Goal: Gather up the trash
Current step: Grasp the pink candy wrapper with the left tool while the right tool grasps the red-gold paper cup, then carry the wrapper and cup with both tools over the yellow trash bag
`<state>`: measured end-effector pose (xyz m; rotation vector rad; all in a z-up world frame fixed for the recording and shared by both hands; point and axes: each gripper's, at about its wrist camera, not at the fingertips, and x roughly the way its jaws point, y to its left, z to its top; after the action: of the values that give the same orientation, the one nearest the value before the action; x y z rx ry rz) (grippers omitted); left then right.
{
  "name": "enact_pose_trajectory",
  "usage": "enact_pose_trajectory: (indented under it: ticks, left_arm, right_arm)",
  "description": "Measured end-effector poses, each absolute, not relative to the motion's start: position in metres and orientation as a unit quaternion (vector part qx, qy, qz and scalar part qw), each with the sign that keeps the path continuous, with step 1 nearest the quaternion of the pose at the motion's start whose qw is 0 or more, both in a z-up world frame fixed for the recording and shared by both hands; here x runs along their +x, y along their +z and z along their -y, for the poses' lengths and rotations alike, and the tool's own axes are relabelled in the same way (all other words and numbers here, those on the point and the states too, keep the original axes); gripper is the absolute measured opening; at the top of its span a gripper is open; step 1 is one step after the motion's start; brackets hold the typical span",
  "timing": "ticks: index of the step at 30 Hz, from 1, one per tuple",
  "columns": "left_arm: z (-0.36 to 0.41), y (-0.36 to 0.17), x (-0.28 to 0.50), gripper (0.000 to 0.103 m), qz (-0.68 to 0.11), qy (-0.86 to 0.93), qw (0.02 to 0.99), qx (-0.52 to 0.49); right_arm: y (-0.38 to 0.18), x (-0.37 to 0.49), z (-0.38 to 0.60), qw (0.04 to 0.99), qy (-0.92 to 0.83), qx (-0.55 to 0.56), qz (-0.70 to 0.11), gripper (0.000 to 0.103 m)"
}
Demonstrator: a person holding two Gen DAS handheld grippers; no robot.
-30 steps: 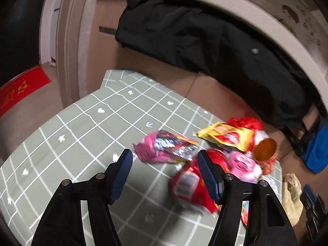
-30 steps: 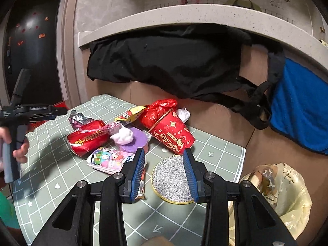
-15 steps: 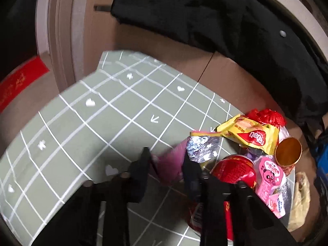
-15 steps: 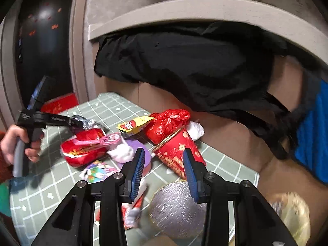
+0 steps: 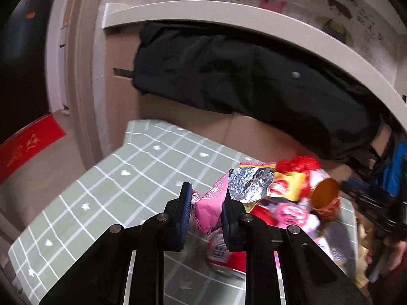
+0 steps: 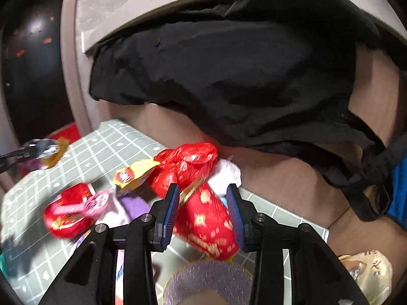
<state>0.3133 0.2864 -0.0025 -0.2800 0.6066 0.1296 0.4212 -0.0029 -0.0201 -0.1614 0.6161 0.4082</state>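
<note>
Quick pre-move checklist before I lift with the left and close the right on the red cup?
1. Left gripper shut on the pink wrapper: ok.
2. Wrapper's foil end free of the pile: cannot tell.
3. Right gripper open: ok.
4. Red paper cup between the right fingers: ok.
5. Cup lying on its side on the green tablecloth: ok.
6. Yellow bag open to receive trash: cannot tell.

The pink wrapper shows the letters "RIED" on a round seal; other print is too blurred.
</note>
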Motion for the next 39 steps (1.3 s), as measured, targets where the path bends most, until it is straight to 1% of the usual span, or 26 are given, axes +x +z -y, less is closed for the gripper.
enact_pose_trajectory:
  ticks: [2,7,12,18,20,21,22,26,28,33,39]
  left_arm:
    - [-0.279,-0.003,0.313,0.022,-0.302,0.050,0.942,-0.138]
    - [-0.264,0.001,0.300,0.022,-0.295,0.037,0.945,-0.134]
    - [-0.249,0.008,0.289,0.022,-0.283,0.018,0.949,-0.139]
    - [-0.227,0.013,0.287,0.022,-0.283,0.000,0.948,-0.143]
    - [-0.220,0.014,0.286,0.022,-0.284,0.005,0.949,-0.136]
    - [-0.218,0.014,0.285,0.022,-0.284,0.008,0.949,-0.134]
    - [-0.215,0.015,0.285,0.022,-0.284,0.012,0.950,-0.133]
    - [-0.200,0.029,0.279,0.022,-0.258,0.029,0.961,-0.101]
    - [-0.194,0.039,0.277,0.022,-0.242,0.040,0.965,-0.087]
    - [-0.185,0.060,0.276,0.022,-0.226,0.050,0.969,-0.088]
    - [-0.141,0.093,0.272,0.022,-0.186,0.037,0.980,-0.056]
  right_arm:
    - [-0.022,0.428,-0.008,0.928,0.185,-0.093,-0.310,0.036]
    - [-0.029,0.443,-0.006,0.914,0.156,-0.106,-0.358,0.027]
    - [-0.021,0.417,0.034,0.914,0.131,-0.094,-0.373,0.026]
    - [-0.035,0.414,0.069,0.906,0.112,-0.049,-0.405,0.023]
    - [-0.044,0.419,0.066,0.904,0.115,-0.054,-0.409,0.015]
    - [-0.047,0.421,0.065,0.903,0.118,-0.057,-0.408,0.008]
    - [-0.050,0.422,0.066,0.904,0.128,-0.053,-0.405,0.005]
    - [-0.037,0.412,0.062,0.914,0.166,-0.019,-0.369,0.004]
    - [-0.022,0.402,0.059,0.922,0.178,-0.016,-0.343,0.003]
    - [0.017,0.379,0.059,0.934,0.200,-0.015,-0.295,0.003]
    - [0.060,0.348,0.082,0.950,0.192,-0.025,-0.245,0.003]
